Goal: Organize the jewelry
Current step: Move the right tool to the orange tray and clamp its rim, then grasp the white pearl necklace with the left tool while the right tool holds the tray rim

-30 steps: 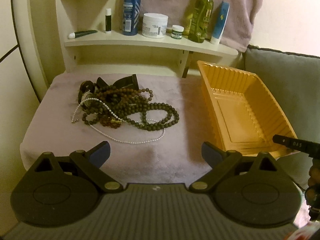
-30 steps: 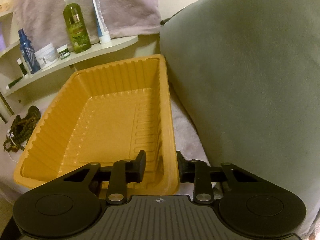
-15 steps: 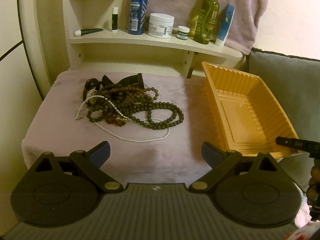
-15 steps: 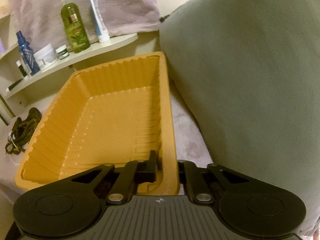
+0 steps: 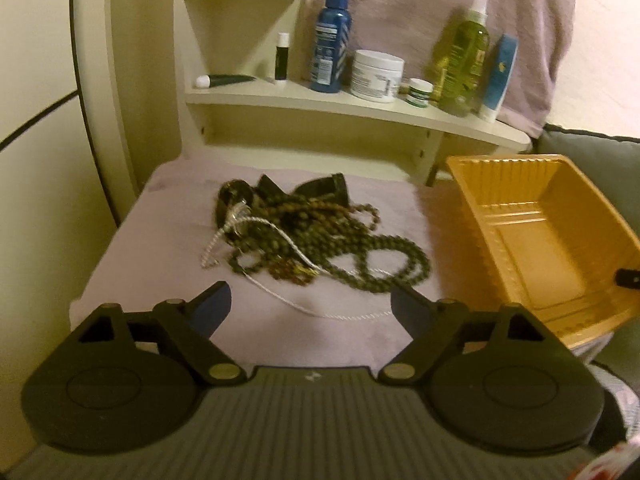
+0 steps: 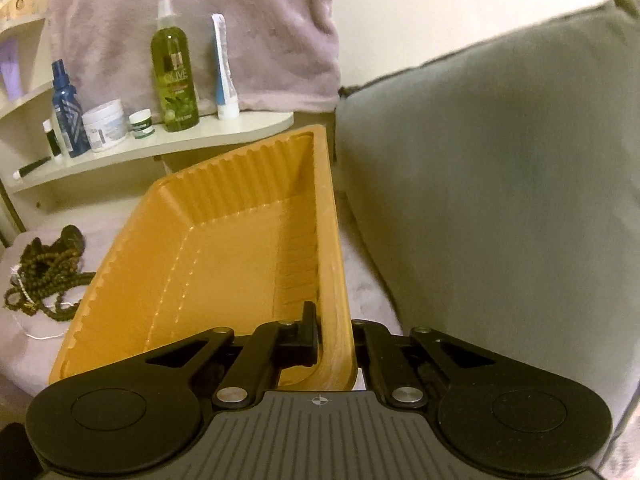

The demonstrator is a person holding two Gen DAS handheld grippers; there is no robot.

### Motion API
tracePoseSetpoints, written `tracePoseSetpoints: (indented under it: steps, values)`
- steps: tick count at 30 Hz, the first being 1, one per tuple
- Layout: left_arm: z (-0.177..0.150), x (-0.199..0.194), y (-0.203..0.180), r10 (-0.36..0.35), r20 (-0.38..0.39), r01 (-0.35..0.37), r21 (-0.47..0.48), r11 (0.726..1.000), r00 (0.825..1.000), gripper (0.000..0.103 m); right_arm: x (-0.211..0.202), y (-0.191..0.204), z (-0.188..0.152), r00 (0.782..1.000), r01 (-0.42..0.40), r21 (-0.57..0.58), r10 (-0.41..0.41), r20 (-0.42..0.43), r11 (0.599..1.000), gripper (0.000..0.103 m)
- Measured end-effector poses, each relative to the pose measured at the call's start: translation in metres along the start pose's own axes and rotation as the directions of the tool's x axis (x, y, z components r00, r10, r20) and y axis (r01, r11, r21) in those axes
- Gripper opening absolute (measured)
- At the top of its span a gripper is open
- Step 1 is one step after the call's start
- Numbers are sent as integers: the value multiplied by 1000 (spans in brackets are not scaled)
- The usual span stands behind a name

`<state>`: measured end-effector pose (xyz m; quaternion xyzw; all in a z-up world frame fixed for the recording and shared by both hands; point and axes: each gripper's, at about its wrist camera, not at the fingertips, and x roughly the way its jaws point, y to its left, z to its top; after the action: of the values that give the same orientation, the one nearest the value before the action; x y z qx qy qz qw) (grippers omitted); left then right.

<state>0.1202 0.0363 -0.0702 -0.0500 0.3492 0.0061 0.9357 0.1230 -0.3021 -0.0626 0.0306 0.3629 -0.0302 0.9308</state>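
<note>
A tangled pile of dark bead necklaces point(image 5: 316, 236) with a thin white bead strand point(image 5: 280, 292) lies on a mauve cloth-covered table point(image 5: 160, 280); it also shows at the left of the right wrist view point(image 6: 44, 276). An empty orange plastic tray point(image 5: 536, 248) stands to its right. My left gripper point(image 5: 310, 308) is open and empty, just in front of the pile. My right gripper point(image 6: 334, 328) is shut on the tray's near right wall point(image 6: 332, 280), and the tray is tilted, right side raised.
A cream shelf point(image 5: 340, 104) behind the table holds a blue bottle point(image 5: 330, 36), a white jar point(image 5: 376, 76), a green bottle point(image 5: 464, 60) and tubes. A grey cushion point(image 6: 500, 220) rises right of the tray. A mauve towel point(image 6: 192, 20) hangs behind.
My right gripper closed on the tray wall and tipped the tray up. My left gripper moved forward toward the necklace pile, still open.
</note>
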Motion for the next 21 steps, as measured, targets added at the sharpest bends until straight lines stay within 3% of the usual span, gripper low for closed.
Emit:
tracePoseSetpoints:
  steps: [5, 15, 17, 21]
  values:
    - [3, 16, 8, 7, 1, -7, 17, 1000, 1000, 74, -6, 2, 5, 998, 64, -19, -64, 23, 998, 4]
    - [23, 51, 42, 93, 21, -95, 102, 990, 995, 36, 1, 5, 17, 996, 93, -37, -93, 7, 995, 4]
    - [28, 61, 50, 111, 6, -111, 148, 983, 994, 32, 4, 3, 18, 995, 96, -32, -96, -1, 995, 4]
    - [31, 81, 60, 77, -48, -64, 220, 973, 996, 23, 8, 2, 19, 994, 106, -26, -106, -17, 994, 4]
